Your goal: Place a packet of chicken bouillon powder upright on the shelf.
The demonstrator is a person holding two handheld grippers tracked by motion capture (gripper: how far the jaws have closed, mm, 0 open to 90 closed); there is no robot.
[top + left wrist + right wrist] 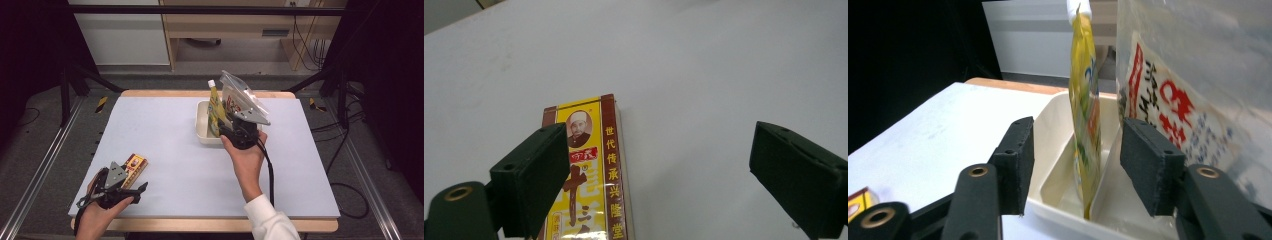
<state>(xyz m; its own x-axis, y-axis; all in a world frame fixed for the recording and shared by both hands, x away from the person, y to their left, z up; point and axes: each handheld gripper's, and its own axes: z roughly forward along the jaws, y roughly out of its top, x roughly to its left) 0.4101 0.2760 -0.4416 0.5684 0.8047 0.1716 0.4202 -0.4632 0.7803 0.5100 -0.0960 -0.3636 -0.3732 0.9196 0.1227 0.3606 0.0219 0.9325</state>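
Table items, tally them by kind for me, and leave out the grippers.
Boxes: 1, the yellow and red box.
Pouches: 2, the yellow spouted pouch and the clear pouch with red print.
Bins: 1, the white bin.
Total: 4.

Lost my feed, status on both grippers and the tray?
Both open. Right gripper straddles yellow pouch standing in white tray. Left gripper hovers beside spice box. Nothing blocking.

The yellow box point(589, 170) runs off the left gripper view's bottom edge, partly behind one jaw. The clear bag's point(1193, 85) top is cut off; its small print is unreadable.
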